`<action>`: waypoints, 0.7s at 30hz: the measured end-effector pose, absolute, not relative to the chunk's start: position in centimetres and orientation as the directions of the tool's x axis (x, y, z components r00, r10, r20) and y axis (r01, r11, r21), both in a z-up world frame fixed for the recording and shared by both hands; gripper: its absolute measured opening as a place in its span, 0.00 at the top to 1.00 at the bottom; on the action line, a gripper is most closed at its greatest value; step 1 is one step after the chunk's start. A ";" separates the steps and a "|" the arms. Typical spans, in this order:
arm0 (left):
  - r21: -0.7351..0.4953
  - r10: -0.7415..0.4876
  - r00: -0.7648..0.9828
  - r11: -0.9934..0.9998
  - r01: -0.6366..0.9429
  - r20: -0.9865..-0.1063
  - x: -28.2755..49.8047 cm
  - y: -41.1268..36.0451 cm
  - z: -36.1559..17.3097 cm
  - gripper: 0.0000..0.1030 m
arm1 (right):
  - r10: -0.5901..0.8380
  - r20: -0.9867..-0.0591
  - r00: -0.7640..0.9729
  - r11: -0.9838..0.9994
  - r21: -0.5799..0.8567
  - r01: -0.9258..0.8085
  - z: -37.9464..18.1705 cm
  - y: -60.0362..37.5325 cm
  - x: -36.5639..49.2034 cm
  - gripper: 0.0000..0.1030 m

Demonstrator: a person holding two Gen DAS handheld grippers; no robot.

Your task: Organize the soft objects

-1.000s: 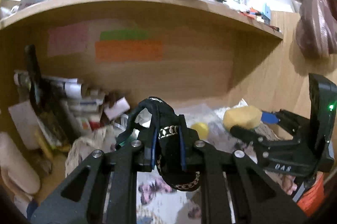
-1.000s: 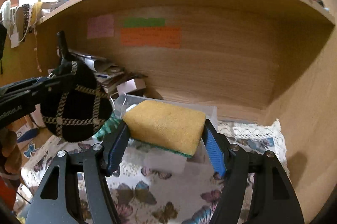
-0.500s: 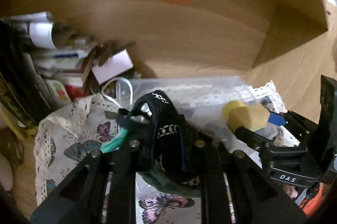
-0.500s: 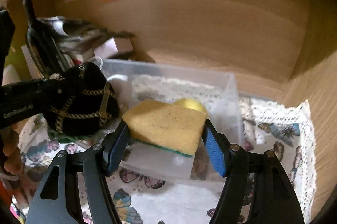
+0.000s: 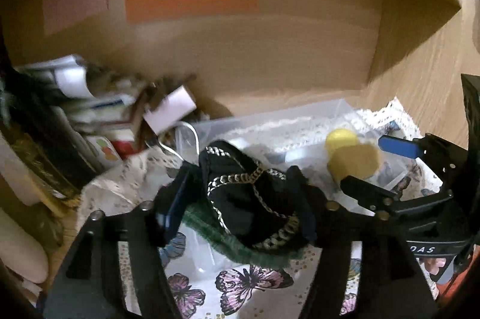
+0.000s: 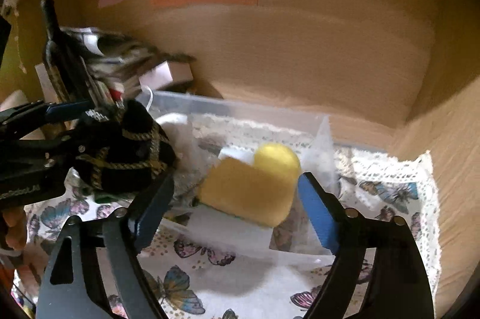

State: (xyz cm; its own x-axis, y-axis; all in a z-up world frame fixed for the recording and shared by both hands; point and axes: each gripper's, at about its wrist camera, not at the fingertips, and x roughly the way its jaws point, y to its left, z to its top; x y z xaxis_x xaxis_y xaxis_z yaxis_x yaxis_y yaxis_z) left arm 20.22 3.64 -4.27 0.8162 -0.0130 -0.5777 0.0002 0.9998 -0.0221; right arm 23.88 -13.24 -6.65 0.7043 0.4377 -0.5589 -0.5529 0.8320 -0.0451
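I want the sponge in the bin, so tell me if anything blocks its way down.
Nothing visible blocks it. The sponge is over the open bin, loose between the right gripper's spread fingers. A yellow ball lies in the bin behind it. The pouch is off to the left.

Both the left claw (image 5: pixel 240 199) and right claw (image 6: pixel 234 199) are spread wide, side by side.

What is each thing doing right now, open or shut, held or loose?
left gripper: open
black pouch: loose between the left gripper's fingers, not squeezed
right gripper: open
yellow sponge: loose between the right gripper's fingers, over the clear bin
clear bin: no lid on
yellow ball: inside the clear bin
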 end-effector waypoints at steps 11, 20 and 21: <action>-0.042 -0.018 0.915 0.999 0.001 -0.403 13.0 3.7 1.1 0.15 | 0.484 -0.366 0.795 0.843 -0.047 -0.535 -0.8 -16.6 17.0 0.02; -0.026 -0.002 0.966 1.000 -0.004 -0.259 6.8 2.5 3.9 0.02 | 0.524 -0.203 0.827 0.837 -0.057 -0.544 2.4 -18.3 11.0 0.00; -0.028 -0.004 0.969 1.000 -0.004 -0.249 6.3 2.5 4.0 0.02 | 0.524 -0.192 0.830 0.837 -0.061 -0.543 2.5 -18.3 10.5 0.00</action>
